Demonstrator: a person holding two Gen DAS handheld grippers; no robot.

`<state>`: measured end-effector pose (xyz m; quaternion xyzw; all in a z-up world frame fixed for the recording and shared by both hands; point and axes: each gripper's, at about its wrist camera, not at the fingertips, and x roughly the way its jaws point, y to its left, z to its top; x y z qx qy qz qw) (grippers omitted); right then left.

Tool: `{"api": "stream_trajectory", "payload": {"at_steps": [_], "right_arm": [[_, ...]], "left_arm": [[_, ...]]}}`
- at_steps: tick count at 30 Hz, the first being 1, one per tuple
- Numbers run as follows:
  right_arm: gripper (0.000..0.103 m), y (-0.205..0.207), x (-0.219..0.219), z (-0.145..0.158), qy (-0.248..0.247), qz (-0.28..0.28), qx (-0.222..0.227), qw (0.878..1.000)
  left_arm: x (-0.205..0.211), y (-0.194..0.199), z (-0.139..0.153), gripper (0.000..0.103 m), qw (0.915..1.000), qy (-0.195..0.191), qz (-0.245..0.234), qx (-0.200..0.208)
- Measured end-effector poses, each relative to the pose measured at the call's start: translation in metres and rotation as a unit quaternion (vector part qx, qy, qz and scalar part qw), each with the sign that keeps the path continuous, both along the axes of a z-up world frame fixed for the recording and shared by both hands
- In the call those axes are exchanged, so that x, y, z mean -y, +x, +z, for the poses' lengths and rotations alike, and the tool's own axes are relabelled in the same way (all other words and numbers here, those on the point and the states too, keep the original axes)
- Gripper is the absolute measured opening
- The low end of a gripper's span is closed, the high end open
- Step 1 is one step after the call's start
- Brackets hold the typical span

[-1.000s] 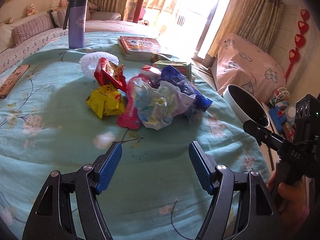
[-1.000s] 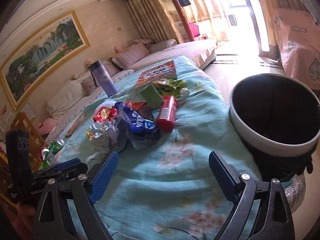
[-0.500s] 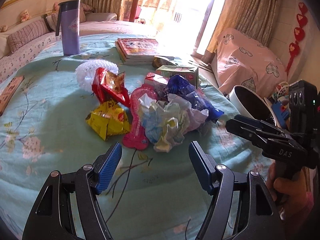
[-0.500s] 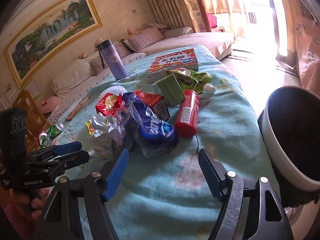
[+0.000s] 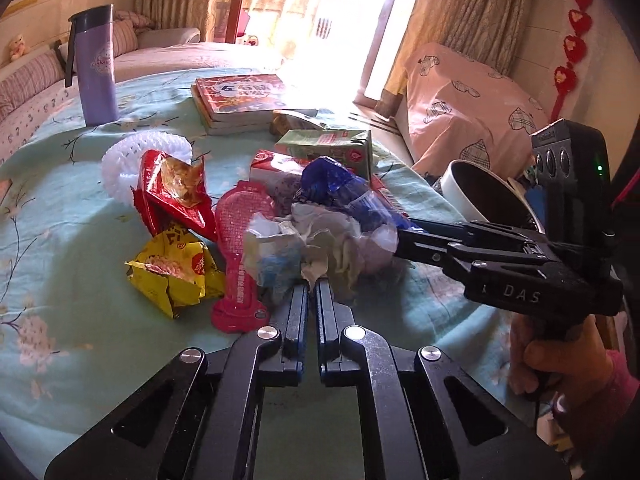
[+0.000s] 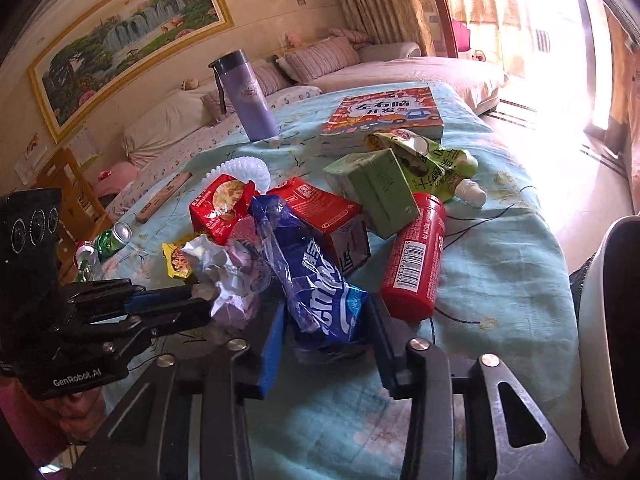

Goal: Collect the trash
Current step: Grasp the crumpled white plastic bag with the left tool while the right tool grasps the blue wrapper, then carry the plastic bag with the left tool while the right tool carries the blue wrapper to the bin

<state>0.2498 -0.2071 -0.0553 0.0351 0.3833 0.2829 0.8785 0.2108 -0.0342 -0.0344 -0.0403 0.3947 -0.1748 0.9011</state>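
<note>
A pile of trash lies on the teal flowered cloth (image 5: 80, 320). My left gripper (image 5: 312, 286) is shut on the near edge of a crumpled white paper wad (image 5: 304, 240). From the right wrist it shows at the left (image 6: 196, 294), pinching that wad (image 6: 224, 280). My right gripper (image 6: 327, 304) straddles a blue plastic wrapper (image 6: 320, 280); its jaws are closing, and narrow gaps still show at both pads. In the left wrist view it (image 5: 400, 236) reaches in from the right beside the blue wrapper (image 5: 340, 184). A white-rimmed dark bin (image 5: 460, 188) stands off the table's right edge.
Around the wad lie a red snack bag (image 5: 172, 196), a yellow wrapper (image 5: 172, 272), a pink wrapper (image 5: 240, 240), a green carton (image 6: 376, 192), a red carton (image 6: 320, 208) and a red tube (image 6: 416, 256). A book (image 5: 240, 96) and purple flask (image 5: 96, 76) stand behind.
Both grippers moved in to the pile. The left jaws went from wide apart to shut on the paper wad. The right jaws narrowed around the blue wrapper.
</note>
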Motion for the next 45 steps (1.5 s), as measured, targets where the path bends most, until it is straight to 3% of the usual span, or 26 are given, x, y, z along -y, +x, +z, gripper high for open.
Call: {"api": "stream_trajectory", "payload": {"at_steps": [10,19,30,45], "right_arm": [[0.035,-0.04,0.037,0.02,0.04,-0.047,0.01,0.998],[0.035,-0.07,0.097,0.028,0.058,-0.122,0.018,0.991],[0.035,-0.088,0.159,0.035,0.072,-0.191,0.031,0.978],[0.035,-0.076,0.212,0.04,0.069,-0.253,0.041,0.964]], "left_arm": [[0.014,-0.03,0.025,0.003,0.9993,-0.017,-0.015,0.029],[0.055,-0.042,0.04,0.003,0.9969,-0.025,-0.058,0.046],[0.112,-0.037,0.049,0.003,0.9926,-0.019,-0.106,0.056],[0.184,-0.003,0.06,0.003,0.9879,-0.014,-0.141,0.062]]}}
